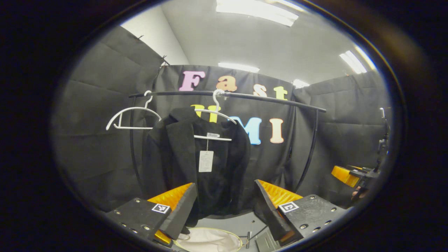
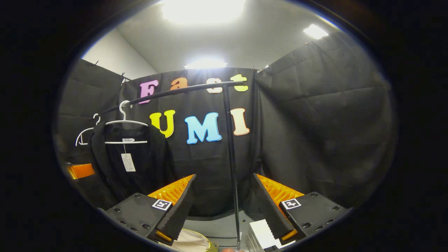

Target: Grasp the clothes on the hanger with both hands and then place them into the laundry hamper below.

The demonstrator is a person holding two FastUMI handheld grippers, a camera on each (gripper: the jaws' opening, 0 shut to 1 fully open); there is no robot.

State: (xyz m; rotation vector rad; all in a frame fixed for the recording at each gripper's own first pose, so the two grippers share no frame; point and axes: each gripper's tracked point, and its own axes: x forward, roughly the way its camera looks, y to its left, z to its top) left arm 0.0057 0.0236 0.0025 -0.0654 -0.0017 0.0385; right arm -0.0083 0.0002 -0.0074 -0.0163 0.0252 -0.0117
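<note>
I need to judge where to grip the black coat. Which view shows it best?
The left gripper view: the black coat hangs near centre, large, between the open fingers of the left gripper. In the right gripper view the coat is smaller, off to the left edge.

Matt black cloth coat (image 1: 196,164); white plastic hanger (image 1: 213,120).

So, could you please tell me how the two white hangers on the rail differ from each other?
The left hanger hangs bare, while the right hanger carries a black coat with a paper tag. The left hanger sits near the rail's end post; the right hanger hangs farther along. Both are white, slim, and hooked over the same black rail.
</note>
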